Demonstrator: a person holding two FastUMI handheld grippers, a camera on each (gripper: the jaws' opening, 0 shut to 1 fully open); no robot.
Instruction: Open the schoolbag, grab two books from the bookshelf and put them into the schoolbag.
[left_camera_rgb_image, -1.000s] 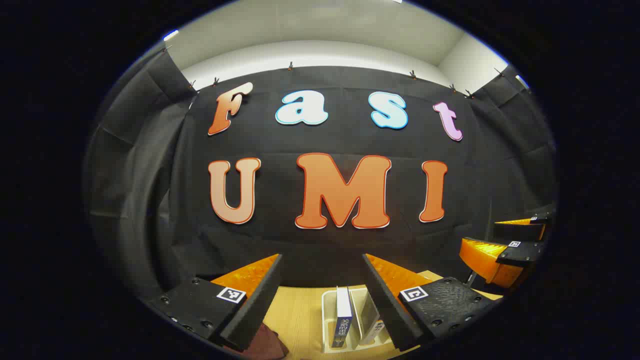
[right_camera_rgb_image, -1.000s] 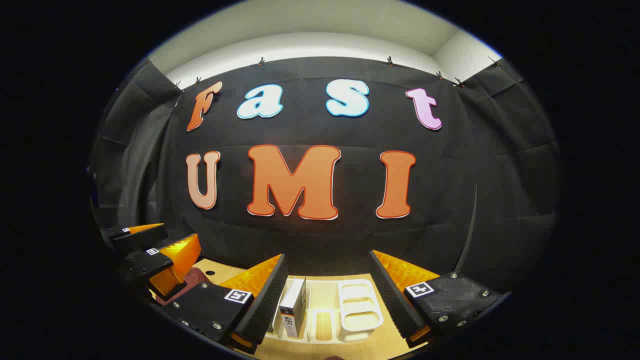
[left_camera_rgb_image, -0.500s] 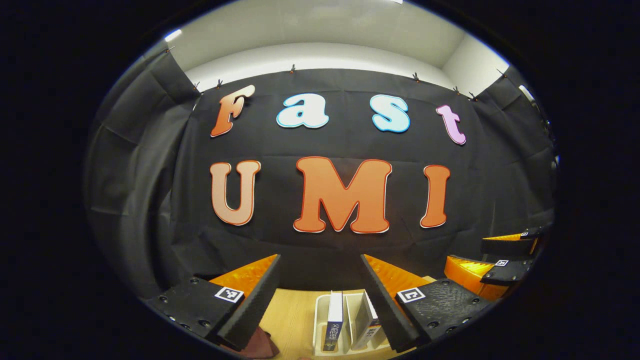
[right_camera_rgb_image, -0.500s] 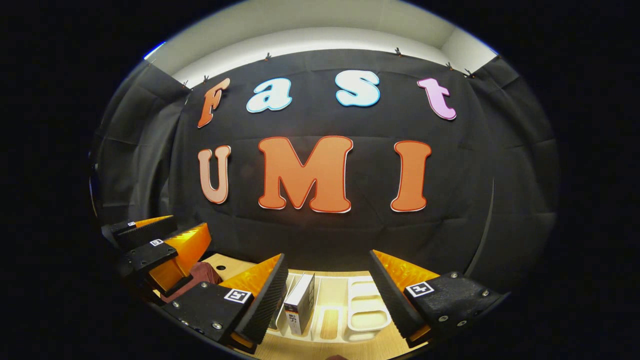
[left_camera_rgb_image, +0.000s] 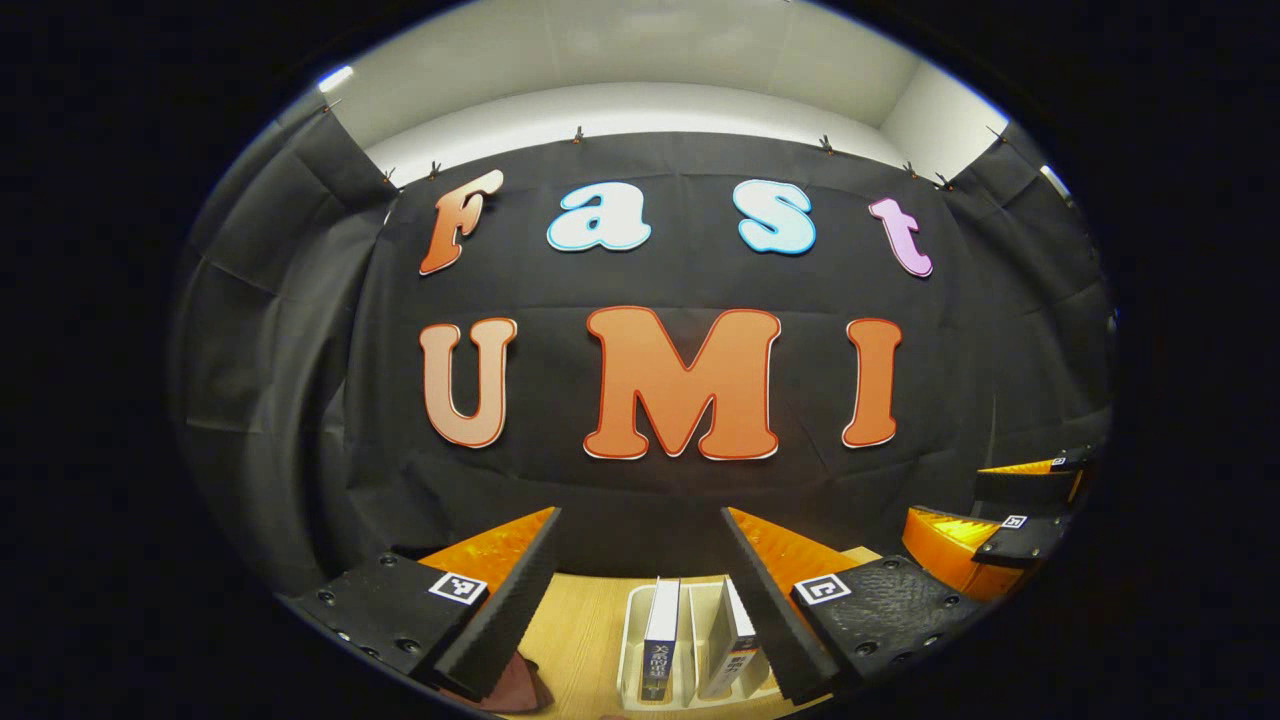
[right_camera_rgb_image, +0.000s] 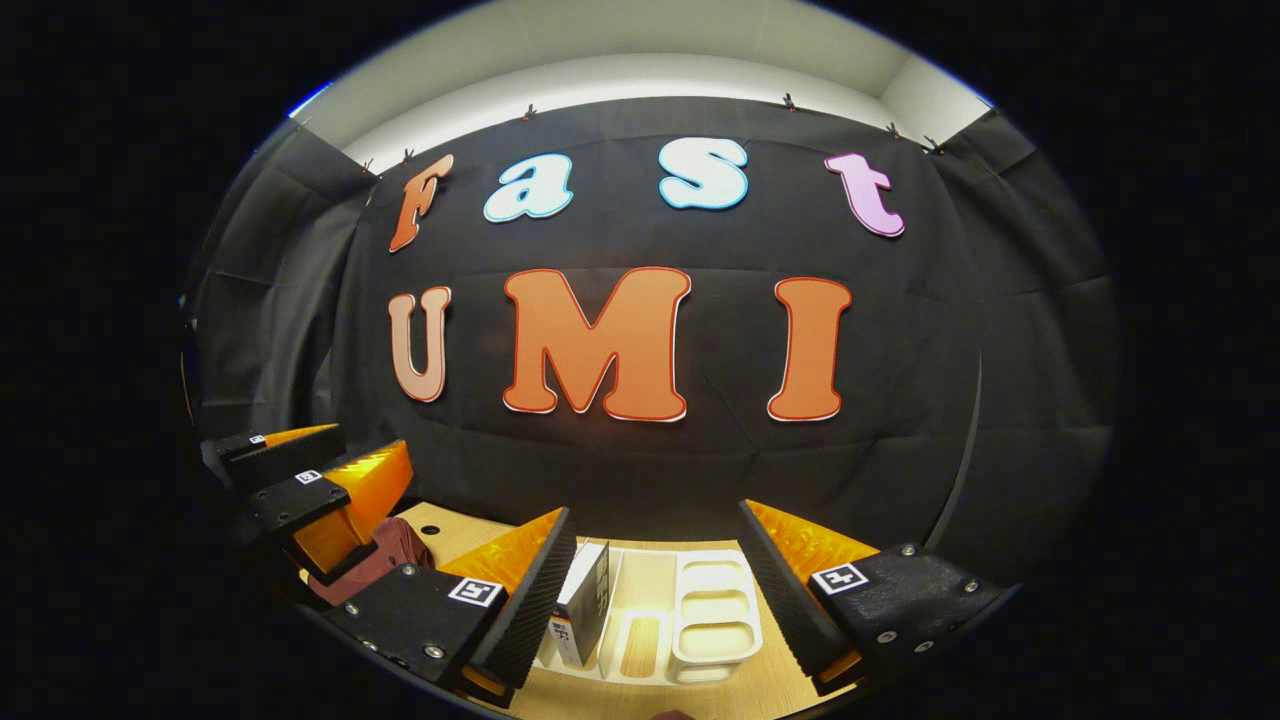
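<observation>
both grippers spread wide; books (left_camera_rgb_image: 660, 640) in the bookshelf (right_camera_rgb_image: 715, 610) below, untouched.

Bookshelf (left_camera_rgb_image: 633, 640), schoolbag (right_camera_rgb_image: 385, 555) on table (left_camera_rgb_image: 580, 630)

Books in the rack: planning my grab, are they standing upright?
Upright: both books stand on edge in the white rack, spines facing out.

schoolbag (right_camera_rgb_image: 385, 560): mostly hidden behind the left gripper (right_camera_rgb_image: 300, 490) | books (left_camera_rgb_image: 660, 640): bottoms cut off at the edge | book (right_camera_rgb_image: 580, 605): partly hidden by a finger (right_camera_rgb_image: 525, 600)
</observation>
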